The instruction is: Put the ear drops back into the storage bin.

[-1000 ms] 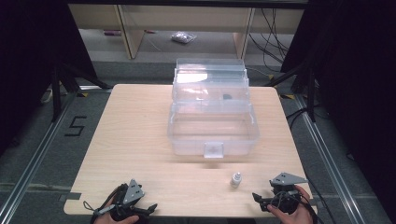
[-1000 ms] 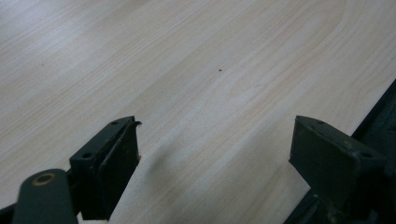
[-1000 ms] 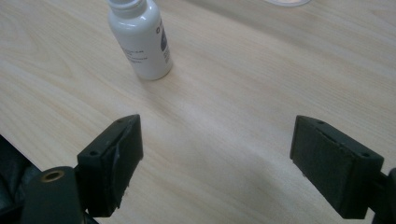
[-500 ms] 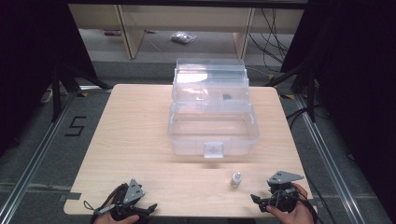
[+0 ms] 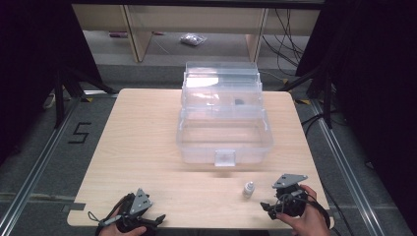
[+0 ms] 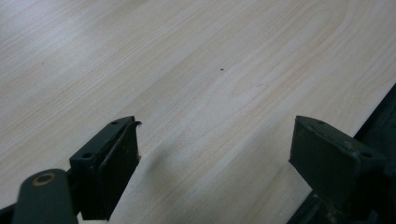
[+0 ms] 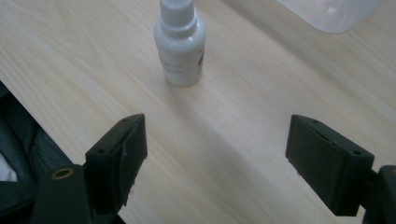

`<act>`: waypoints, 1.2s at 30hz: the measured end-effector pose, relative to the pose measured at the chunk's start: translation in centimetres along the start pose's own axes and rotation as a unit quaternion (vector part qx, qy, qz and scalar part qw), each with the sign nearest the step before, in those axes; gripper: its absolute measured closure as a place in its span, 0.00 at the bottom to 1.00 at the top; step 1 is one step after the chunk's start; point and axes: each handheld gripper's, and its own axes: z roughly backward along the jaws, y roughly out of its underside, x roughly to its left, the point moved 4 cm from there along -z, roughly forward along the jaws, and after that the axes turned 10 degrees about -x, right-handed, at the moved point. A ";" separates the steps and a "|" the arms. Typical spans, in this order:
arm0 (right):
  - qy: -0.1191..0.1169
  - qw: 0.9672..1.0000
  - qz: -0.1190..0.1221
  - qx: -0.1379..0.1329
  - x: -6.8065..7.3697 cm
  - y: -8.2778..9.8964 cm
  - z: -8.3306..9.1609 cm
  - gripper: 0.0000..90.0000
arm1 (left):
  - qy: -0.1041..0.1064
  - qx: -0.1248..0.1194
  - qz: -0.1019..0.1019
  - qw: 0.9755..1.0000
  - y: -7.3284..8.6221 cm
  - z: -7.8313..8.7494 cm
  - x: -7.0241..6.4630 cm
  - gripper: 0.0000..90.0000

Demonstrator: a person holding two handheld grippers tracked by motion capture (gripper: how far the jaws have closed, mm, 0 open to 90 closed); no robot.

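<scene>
We have the right claw (image 5: 273, 205) low at the near right edge of the pale wooden tabletop (image 5: 142, 142), its jaws wide apart with nothing between them, though they have just been closing a little. Straight ahead of it stands the small white plastic dropper bottle with a ribbed cap (image 7: 180, 44), upright on the bare wood, just in front of the jaws and not yet between them. Beyond it sits the clear plastic storage box with its hinged lid thrown back (image 5: 223, 128), open and waiting.

Over on the near left, our left claw (image 5: 142, 221) rests open too, jaws spread over plain wood.

The risk, as we judge it: that bottle is light, narrow and tall. If one jaw reaches it before the other, it tips or skids away. Grip too high on the tapered cap and it could squirt out. It also stands near the tabletop's front edge, so a knock could roll it off.
</scene>
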 end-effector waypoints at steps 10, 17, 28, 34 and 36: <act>-0.009 0.999 0.039 0.030 0.5 -2.2 -0.5 0.25 | 0.004 0.006 -0.009 1.000 0.0 0.1 0.0 0.17; -0.020 0.997 0.052 0.047 1.1 -3.0 -0.9 0.25 | 0.012 -0.003 -0.003 1.000 -0.1 0.2 -0.1 0.17; -0.030 0.994 0.079 0.070 1.6 -4.2 -1.8 0.27 | 0.011 -0.005 -0.005 1.000 -0.1 0.1 -0.1 0.17; -0.037 0.992 0.086 0.083 1.8 -4.8 -2.9 0.29 | 0.011 -0.011 0.004 1.000 -0.1 0.2 -0.1 0.17; -0.038 0.991 0.091 0.085 1.8 -5.1 -3.2 0.29 | 0.010 -0.012 0.006 1.000 -0.1 0.1 -0.1 0.16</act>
